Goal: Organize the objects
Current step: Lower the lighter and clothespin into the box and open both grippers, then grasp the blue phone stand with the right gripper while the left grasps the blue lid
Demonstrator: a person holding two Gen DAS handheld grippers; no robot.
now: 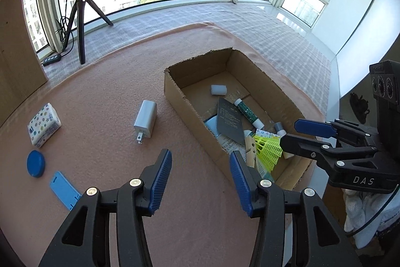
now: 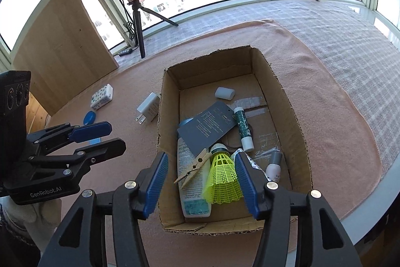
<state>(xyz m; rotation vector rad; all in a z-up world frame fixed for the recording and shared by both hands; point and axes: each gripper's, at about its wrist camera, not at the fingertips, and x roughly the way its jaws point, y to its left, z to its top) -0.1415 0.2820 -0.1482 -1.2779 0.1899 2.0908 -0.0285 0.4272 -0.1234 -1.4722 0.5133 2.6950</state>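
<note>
I see both hand-held grippers spread apart and empty: the left (image 1: 201,163) over the fuzzy peach cloth, the right (image 2: 201,170) above the corrugated cardboard box (image 2: 295,101). A meshy yellow plastic shuttlecock (image 2: 222,175) lies inside at its 6 o'clock end, and a smooth white charger (image 1: 145,119) sits outside at the box's 9 o'clock.

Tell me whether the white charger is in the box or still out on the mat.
Out. The charger lies on the pink mat just left of the box, prongs toward the camera.
</note>
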